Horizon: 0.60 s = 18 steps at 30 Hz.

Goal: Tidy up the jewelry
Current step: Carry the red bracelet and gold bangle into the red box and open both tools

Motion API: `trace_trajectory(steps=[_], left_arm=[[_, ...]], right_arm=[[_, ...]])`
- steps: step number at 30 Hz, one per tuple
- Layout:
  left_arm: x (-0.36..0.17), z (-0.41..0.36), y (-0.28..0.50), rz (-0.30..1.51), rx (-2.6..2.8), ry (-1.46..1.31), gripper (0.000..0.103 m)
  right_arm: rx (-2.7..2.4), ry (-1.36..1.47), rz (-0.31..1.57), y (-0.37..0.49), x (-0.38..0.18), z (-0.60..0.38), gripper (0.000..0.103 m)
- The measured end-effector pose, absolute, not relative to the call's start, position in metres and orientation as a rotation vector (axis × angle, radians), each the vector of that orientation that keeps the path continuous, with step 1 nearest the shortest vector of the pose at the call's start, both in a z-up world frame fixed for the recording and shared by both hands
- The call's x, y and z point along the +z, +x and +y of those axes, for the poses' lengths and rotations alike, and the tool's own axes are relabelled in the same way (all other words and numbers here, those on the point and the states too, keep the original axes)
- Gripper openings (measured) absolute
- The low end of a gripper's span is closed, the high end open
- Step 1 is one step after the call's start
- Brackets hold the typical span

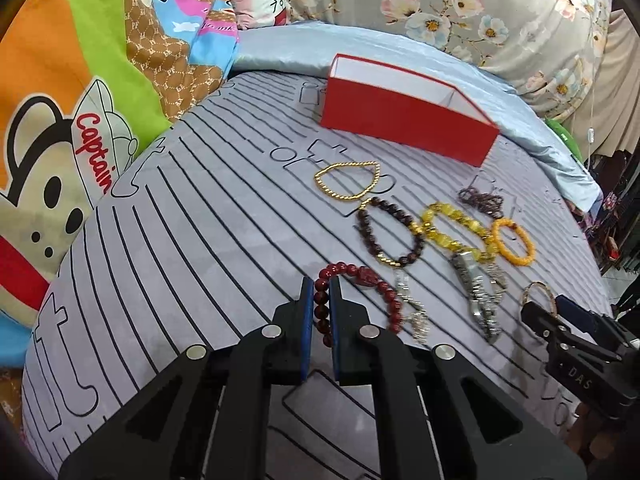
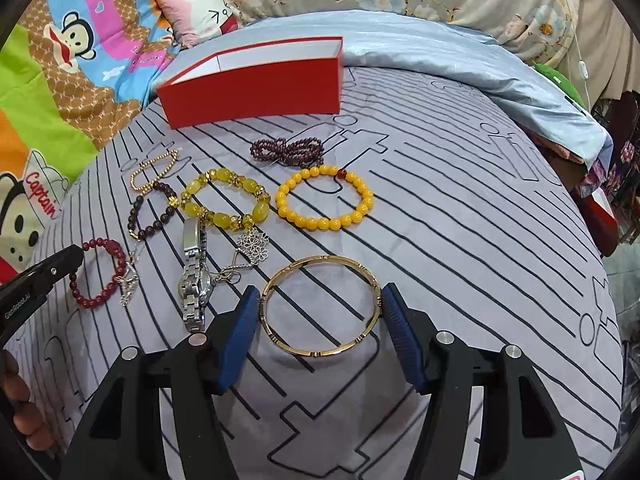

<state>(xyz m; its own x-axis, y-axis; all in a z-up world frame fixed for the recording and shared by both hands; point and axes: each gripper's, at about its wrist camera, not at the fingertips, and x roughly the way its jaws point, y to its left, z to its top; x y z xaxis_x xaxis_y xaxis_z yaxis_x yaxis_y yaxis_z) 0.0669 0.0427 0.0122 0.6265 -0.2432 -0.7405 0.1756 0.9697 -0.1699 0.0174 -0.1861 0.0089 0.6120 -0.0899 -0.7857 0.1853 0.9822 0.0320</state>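
Blue-padded jaws of the left gripper [image 1: 321,312] pinch a dark red bead bracelet [image 1: 344,276] on a grey striped bed cover [image 2: 480,240].

Beside it, the right gripper [image 2: 318,326] has its jaws spread wide around a gold bangle [image 2: 320,306], one pad touching its rim. Further bracelets, a silver watch [image 2: 194,276] and a yellow bead bracelet [image 2: 324,200] lie between the grippers and an open red box [image 2: 256,88].
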Motion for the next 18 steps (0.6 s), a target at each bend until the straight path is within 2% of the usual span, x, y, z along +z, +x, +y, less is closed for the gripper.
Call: trace_trajectory(steps=[18], left_arm=[[0.094, 0.029, 0.056, 0.722, -0.331, -0.082, 0.007]], right_arm=[[-0.126, 0.141, 0.825, 0.009, 0.050, -0.201, 0.060]])
